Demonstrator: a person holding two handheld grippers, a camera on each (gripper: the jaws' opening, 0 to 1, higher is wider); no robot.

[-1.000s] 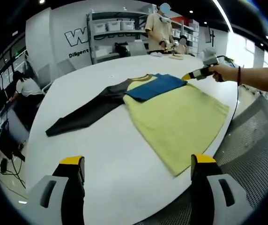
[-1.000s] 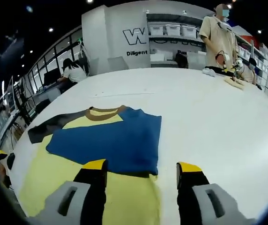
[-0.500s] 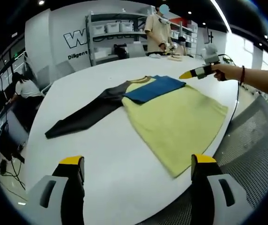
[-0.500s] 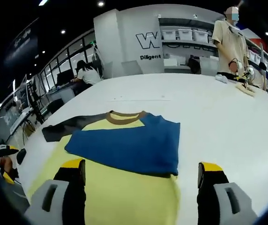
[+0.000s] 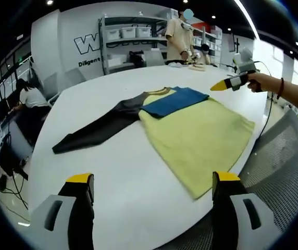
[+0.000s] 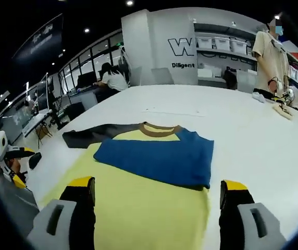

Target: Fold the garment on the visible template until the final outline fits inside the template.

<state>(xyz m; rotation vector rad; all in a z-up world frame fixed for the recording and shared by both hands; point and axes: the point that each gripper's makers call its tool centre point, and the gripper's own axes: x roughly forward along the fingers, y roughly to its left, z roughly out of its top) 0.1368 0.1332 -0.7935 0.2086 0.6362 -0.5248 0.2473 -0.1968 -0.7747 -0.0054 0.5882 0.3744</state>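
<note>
A long-sleeved garment lies flat on the white table (image 5: 123, 172). In the left gripper view its yellow body (image 5: 196, 138) faces me, a blue sleeve (image 5: 174, 100) is folded across the chest, and a dark grey sleeve (image 5: 94, 131) stretches out to the left. My left gripper (image 5: 152, 177) hangs open above the table's near edge, short of the hem. A hand holds my right gripper (image 5: 226, 84) in the air beyond the garment's far right. From the right gripper view, the blue sleeve (image 6: 157, 159) and brown collar (image 6: 161, 129) lie ahead of my right gripper (image 6: 157, 183), which is open and holds nothing.
A mesh chair (image 5: 287, 166) stands at the table's right edge. One person (image 5: 183, 31) stands at the far end of the table beside small items, another (image 5: 26, 96) sits off to the left. Shelves with bins (image 5: 128, 34) line the back wall. My left gripper (image 6: 11, 159) shows at the edge.
My right gripper has opened wider and drawn back from the blue sleeve, up and to the right. The garment lies as before. The left gripper has hardly moved.
</note>
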